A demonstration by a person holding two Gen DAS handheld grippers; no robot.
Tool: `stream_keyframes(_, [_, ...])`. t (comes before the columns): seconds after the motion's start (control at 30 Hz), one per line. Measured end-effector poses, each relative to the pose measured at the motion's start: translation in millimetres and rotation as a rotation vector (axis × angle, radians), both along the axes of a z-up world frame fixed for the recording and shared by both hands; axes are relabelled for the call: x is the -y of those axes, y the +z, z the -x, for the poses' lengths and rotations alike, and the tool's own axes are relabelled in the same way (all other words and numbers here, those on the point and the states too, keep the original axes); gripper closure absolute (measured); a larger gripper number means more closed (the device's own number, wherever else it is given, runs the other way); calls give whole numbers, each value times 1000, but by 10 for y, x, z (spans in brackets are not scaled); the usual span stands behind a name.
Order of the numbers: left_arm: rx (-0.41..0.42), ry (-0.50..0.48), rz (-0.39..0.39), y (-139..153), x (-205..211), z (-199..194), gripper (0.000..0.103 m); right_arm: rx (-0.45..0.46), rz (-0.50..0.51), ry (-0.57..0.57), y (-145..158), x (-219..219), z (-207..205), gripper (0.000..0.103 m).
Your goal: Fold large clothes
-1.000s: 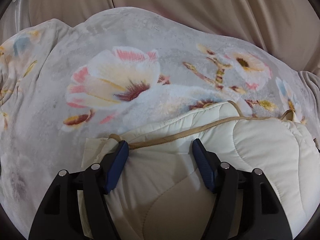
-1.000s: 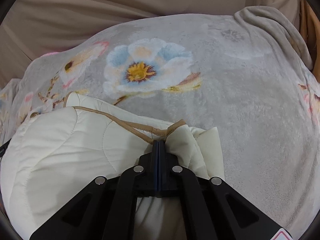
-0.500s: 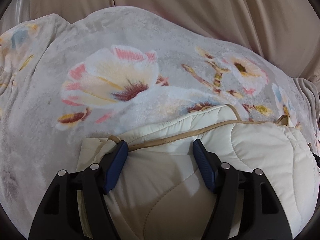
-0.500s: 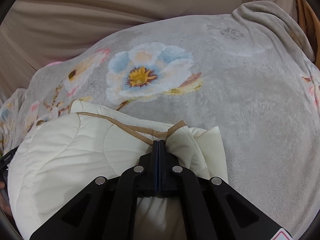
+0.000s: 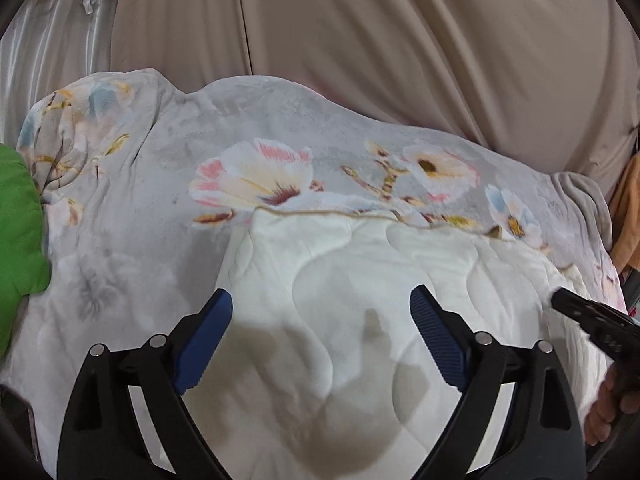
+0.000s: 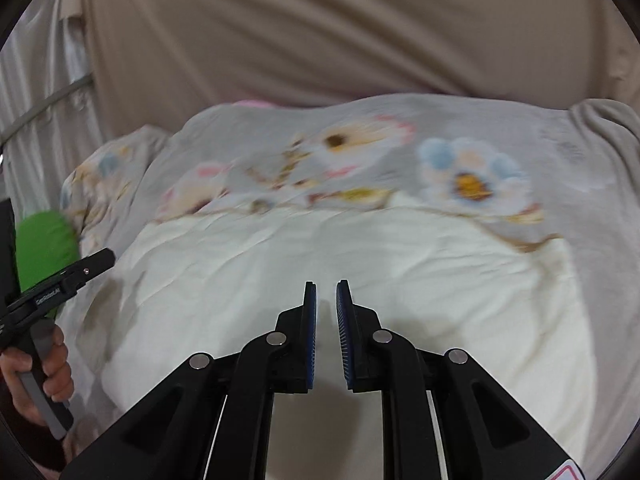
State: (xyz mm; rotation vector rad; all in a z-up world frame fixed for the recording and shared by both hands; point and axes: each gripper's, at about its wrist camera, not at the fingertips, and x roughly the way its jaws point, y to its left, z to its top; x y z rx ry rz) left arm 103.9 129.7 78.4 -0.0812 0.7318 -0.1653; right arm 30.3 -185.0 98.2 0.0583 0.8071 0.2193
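Fold laid down, both grippers free of the cloth.
The cream quilted garment [image 5: 360,280] lies folded on the floral blanket [image 5: 140,260]; left gripper [image 5: 320,332] gapes wide and right gripper [image 6: 326,320] is barely parted, both empty; further folds likely remain.

- The quilted garment [image 5: 352,280] lies flat on the flowered blanket [image 5: 132,248], and the blanket reaches out past it to the left, to the right and behind.
- The left gripper [image 5: 320,336] hangs over the near part of the garment, the right gripper [image 6: 326,320] likewise.
- The cushion [image 5: 18,224] lies on the left edge of the blanket, apart from the garment.
- The curtain [image 5: 400,40] hangs behind the blanket.
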Motion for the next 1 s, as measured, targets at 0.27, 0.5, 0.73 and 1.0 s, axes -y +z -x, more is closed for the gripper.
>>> stream_keyframes(0.27, [-57, 13, -34, -158, -36, 223, 11, -23, 109, 36, -346, -434, -44, 88])
stream_keyframes(0.5, [-113, 32, -2, -344, -239, 349, 10, -3, 175, 56, -555, -501, -3, 89])
stream_keyframes(0.73, [-95, 118, 57, -276, -719, 667, 8, -28, 36, 57, -334, -395, -7, 89])
stream_keyframes(1.0, [-250, 105, 234, -632, -873, 549, 7, -112, -18, 82, -419, -476, -325, 90])
